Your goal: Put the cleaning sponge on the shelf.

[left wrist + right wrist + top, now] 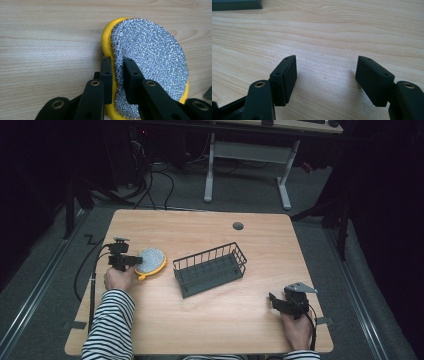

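A round scouring sponge with a yellow body and a silver mesh face lies at the left of the wooden table. My left gripper has its jaws clamped on the near edge of the sponge, one pad on the yellow side, the other on the mesh. The left gripper squeezes the sponge rim thin between its pads. My right gripper rests near the table's front right, and the right gripper stands open over bare wood with nothing between its jaws.
A dark wire basket stands in the middle of the table, between the two grippers; its corner shows in the right gripper view. A round cable hole sits near the far edge. A desk frame stands on the floor beyond.
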A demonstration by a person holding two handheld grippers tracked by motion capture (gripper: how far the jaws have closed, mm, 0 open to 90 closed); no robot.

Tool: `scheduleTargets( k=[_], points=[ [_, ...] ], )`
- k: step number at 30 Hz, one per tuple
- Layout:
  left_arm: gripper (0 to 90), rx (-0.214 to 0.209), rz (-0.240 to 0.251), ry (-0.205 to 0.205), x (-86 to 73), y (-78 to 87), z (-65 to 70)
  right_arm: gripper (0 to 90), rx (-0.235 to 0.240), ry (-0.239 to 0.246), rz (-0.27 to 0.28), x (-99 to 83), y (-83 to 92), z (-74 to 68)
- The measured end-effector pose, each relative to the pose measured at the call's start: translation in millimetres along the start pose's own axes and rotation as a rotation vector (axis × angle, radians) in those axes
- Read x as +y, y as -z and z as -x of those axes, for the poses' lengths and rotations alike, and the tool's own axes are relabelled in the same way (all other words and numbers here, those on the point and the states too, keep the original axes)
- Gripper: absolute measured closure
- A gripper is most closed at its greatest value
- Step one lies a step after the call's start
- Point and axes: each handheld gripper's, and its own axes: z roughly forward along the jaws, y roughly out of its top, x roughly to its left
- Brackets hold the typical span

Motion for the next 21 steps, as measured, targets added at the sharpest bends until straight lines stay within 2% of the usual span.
scheduleTargets(
  k=[8,12,15,20,21],
  points=[
    [80.9,-0.022,0.03,-0.026,0.6,11.3,3.6,33.6,0.0,0.0,0.0,0.0,0.0,0.0],
    [81.0,-0.038,0.059,-0.033,1.6,23.0,6.4,33.6,0.0,-0.001,0.0,0.0,0.0,0.0],
    [81.0,-0.02,0.058,-0.068,3.9,31.8,9.5,33.4,0.0,0.001,-0.001,0.0,0.1,0.0],
    [81.0,-0.033,0.089,-0.106,11.0,48.4,19.2,33.3,0.001,-0.001,-0.002,0.0,0.2,-0.2],
    [81.0,-0.027,0.092,-0.128,12.8,53.5,22.6,33.3,0.002,0.001,-0.002,0.0,0.1,-0.1]
  ],
)
